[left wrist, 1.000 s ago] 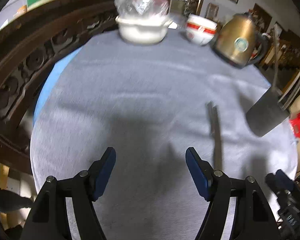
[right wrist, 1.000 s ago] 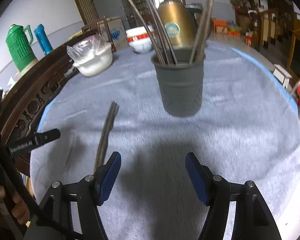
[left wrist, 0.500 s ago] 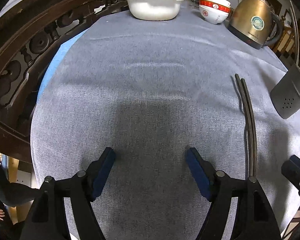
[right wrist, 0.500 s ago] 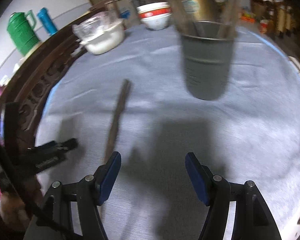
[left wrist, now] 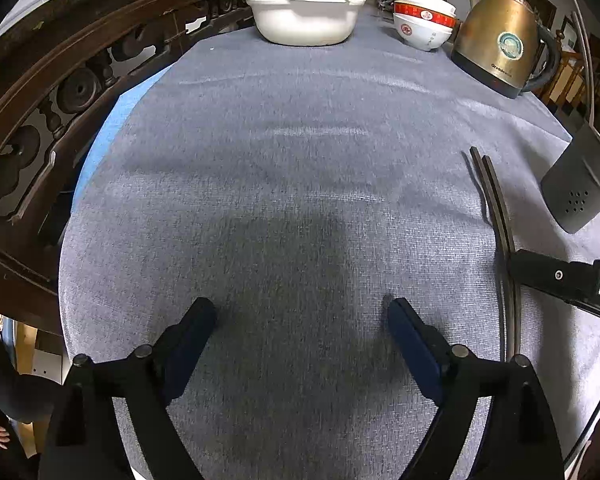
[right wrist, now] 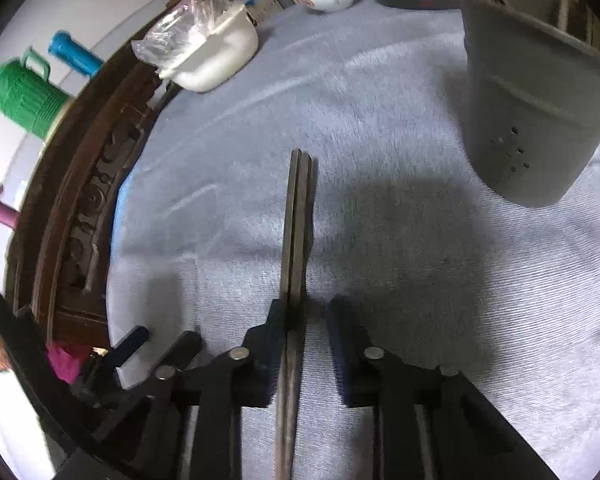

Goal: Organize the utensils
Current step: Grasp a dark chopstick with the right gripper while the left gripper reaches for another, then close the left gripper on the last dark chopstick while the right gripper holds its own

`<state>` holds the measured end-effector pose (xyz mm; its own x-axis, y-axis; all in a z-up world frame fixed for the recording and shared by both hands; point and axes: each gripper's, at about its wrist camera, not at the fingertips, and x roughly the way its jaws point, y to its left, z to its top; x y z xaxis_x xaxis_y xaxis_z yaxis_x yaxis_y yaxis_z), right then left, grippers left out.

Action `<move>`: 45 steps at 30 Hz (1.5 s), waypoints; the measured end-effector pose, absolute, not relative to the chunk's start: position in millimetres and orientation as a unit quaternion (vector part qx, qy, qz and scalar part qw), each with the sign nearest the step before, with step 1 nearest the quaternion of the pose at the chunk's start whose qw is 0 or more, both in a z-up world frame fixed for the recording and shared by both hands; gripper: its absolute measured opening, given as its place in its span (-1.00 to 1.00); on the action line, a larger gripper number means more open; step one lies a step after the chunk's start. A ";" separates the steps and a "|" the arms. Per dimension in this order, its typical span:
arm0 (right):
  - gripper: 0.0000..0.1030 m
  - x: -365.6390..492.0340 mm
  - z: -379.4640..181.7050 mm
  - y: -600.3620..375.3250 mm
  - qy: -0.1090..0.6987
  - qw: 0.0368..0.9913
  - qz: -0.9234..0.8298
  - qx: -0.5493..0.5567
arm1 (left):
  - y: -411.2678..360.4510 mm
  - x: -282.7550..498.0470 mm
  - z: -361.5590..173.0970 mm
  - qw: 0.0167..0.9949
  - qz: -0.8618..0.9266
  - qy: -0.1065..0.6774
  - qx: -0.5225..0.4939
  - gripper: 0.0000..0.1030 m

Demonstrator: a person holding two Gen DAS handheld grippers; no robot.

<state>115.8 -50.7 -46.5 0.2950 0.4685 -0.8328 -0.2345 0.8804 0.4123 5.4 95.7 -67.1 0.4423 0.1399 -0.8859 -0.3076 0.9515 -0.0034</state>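
A pair of dark chopsticks (right wrist: 298, 216) lies flat on the grey tablecloth, side by side; it also shows in the left wrist view (left wrist: 496, 208). My right gripper (right wrist: 306, 312) is low over them with the jaws partly closed, one on each side of the chopsticks; a gap remains on the right side. A grey perforated utensil holder (right wrist: 540, 120) with several utensils stands to the right; it also shows in the left wrist view (left wrist: 580, 184). My left gripper (left wrist: 302, 316) is open and empty over bare cloth, left of the chopsticks.
At the far side stand a white basin with a plastic bag (left wrist: 306, 16), stacked red-and-white bowls (left wrist: 422, 24) and a brass kettle (left wrist: 500, 48). A carved dark wooden chair back (left wrist: 60, 92) curves along the table's left edge. A green flask (right wrist: 20, 96) stands behind it.
My right gripper has moved left and down onto the chopsticks and its jaws have narrowed around them. My left gripper has dropped lower toward the cloth and stayed open.
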 end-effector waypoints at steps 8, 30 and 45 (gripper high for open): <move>-0.79 116.2 -42.2 -70.2 0.562 0.795 0.201 0.106 | 95.7 5.9 -68.0 0.847 0.128 0.511 -0.080 0.78; -0.83 113.9 -31.3 -107.2 0.567 0.804 0.178 0.027 | 81.7 33.9 -50.1 0.814 0.069 0.559 -0.140 0.79; -0.83 113.7 -39.7 -135.1 0.563 0.800 0.203 0.040 | 22.6 96.8 -58.4 0.750 0.001 0.657 -0.077 -0.89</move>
<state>113.7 -135.1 -39.7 0.2827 0.3696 -0.8851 -0.2795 0.9145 0.2926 96.8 22.6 -58.4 0.1365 -0.0992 -0.9857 -0.1023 0.9882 -0.1137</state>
